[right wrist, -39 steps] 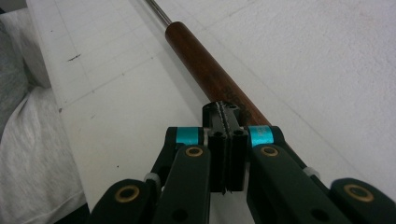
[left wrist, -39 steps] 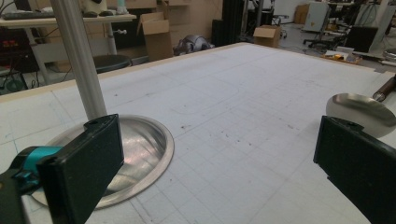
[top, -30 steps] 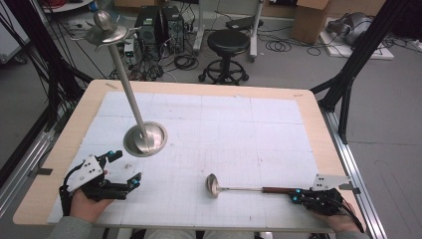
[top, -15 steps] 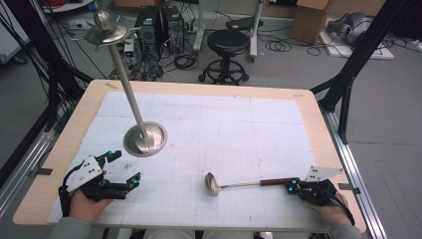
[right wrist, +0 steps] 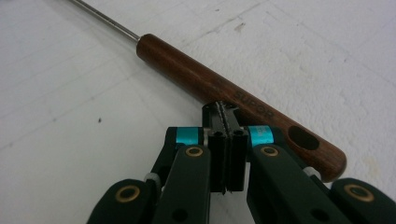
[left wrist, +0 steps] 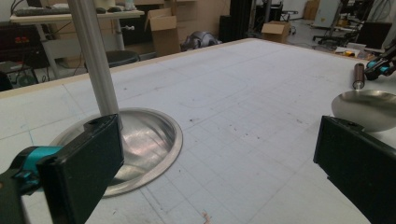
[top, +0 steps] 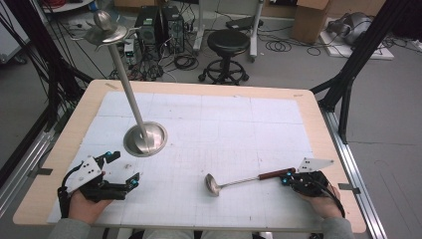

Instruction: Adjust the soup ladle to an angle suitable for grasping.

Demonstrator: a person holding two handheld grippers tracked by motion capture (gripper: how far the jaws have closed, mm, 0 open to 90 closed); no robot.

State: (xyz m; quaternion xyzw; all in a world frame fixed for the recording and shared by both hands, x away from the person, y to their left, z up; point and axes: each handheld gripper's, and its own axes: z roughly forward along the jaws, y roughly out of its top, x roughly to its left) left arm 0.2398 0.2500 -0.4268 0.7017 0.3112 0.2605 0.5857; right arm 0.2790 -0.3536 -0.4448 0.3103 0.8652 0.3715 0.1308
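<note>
A steel ladle (top: 239, 182) with a brown wooden handle (right wrist: 196, 77) lies on the white mat at front right, its bowl (left wrist: 369, 107) to the left. My right gripper (top: 284, 180) is shut, with nothing between the jaws. Its tips (right wrist: 225, 109) rest against the side of the handle near its hole end. My left gripper (top: 124, 168) stands open at front left with nothing between its jaws (left wrist: 215, 163). It faces the round base (left wrist: 144, 140) of a tall steel stand (top: 145, 139), whose pole rises to a hooked top (top: 106, 32).
The white gridded mat (top: 224, 124) covers most of the wooden table (top: 318, 129). Beyond the far edge are a black stool (top: 227, 42), computer cases and cables on the floor. Black frame posts stand at both sides.
The right gripper has slid away from the front edge and slightly left. The ladle's handle end has swung with it, while the bowl stayed roughly in place. The left gripper has not moved.
</note>
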